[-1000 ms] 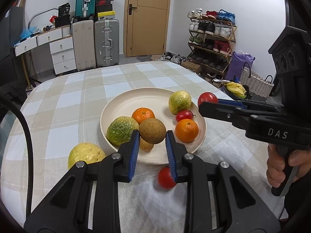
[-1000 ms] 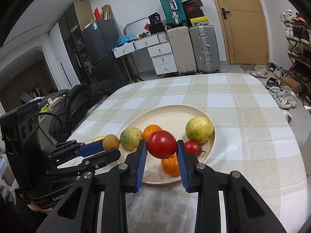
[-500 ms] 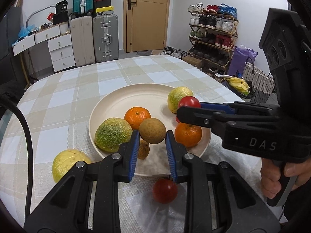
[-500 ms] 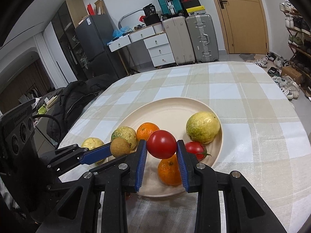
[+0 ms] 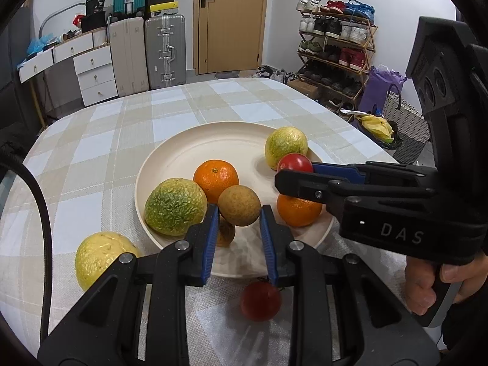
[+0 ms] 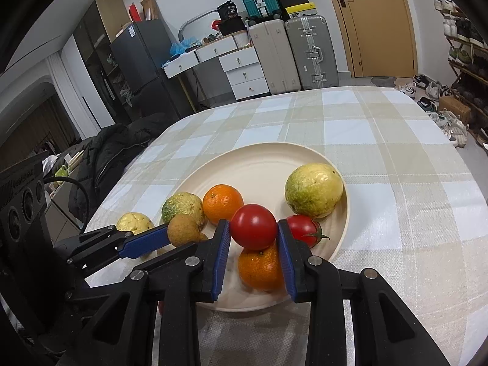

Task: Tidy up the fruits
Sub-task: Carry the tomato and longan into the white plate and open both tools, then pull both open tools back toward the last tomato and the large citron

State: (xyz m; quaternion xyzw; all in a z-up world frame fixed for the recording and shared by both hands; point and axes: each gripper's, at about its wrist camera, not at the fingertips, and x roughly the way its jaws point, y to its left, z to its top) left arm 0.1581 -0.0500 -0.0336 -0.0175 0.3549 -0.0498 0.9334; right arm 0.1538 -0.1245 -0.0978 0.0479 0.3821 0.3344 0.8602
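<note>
**Carrying two fruits over the plate**

Closing in since a second ago, both grippers now sit lower and nearer the plate (image 5: pixel 170 164), which fills more of each view; the grips themselves are unchanged. The left gripper (image 5: pixel 239 213) is clamped on a brown fruit (image 5: pixel 239 205), held above the plate's near rim, beside the green citrus (image 5: pixel 174 206) and an orange (image 5: pixel 216 179). The right gripper (image 6: pixel 253 235) is clamped on a tomato (image 6: pixel 253 226), held over a second orange (image 6: pixel 260 270) and next to a stemmed tomato (image 6: pixel 302 225) on the plate. In the left view the right gripper reaches in level from the right, its handle in a hand (image 5: pixel 433 283) at the edge. A yellow citrus (image 5: pixel 102 257) and a red tomato (image 5: pixel 260 300) lie on the tablecloth (image 5: pixel 106 140) just off the plate's near rim. Another citrus (image 6: pixel 314 189) rests at the plate's far right.
</note>
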